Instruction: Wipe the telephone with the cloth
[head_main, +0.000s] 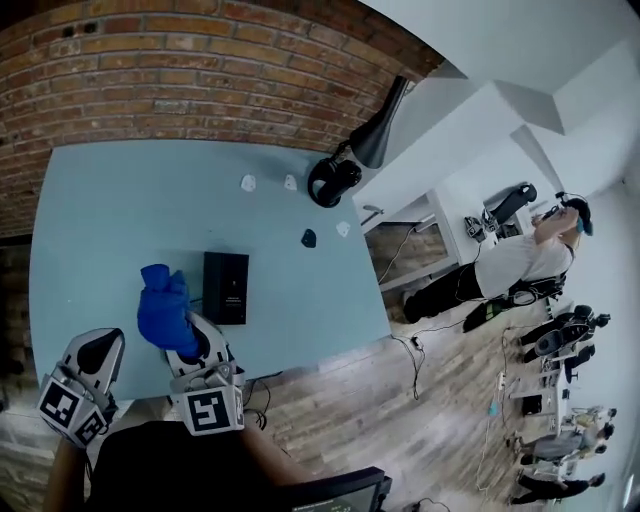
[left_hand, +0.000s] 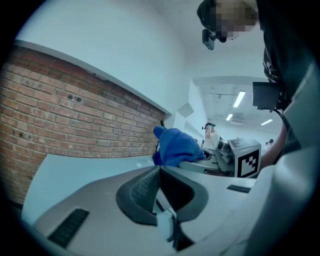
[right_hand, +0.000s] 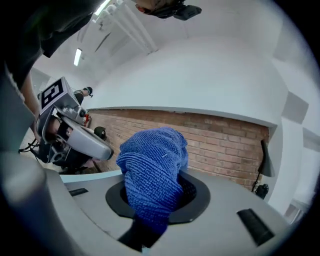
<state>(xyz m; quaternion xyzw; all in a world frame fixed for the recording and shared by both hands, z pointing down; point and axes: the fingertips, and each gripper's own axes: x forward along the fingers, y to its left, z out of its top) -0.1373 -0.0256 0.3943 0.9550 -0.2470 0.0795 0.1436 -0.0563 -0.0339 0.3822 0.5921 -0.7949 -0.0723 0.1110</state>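
The black telephone (head_main: 226, 288) lies flat on the light blue table (head_main: 130, 200), near its front edge. My right gripper (head_main: 190, 340) is shut on a bunched blue cloth (head_main: 163, 308), which sticks up just left of the telephone and off the table. In the right gripper view the cloth (right_hand: 152, 175) fills the jaws of that gripper (right_hand: 159, 192). My left gripper (head_main: 100, 345) hangs at the table's front left, jaws together with nothing in them; its own view shows the jaws (left_hand: 160, 185) closed, with the cloth (left_hand: 175, 146) beyond them.
Black headphones (head_main: 333, 181) and a black lamp (head_main: 380, 130) sit at the table's far right corner. A few small white and dark bits (head_main: 290, 183) lie nearby. A brick wall (head_main: 180, 70) backs the table. A person (head_main: 520, 262) stands far right.
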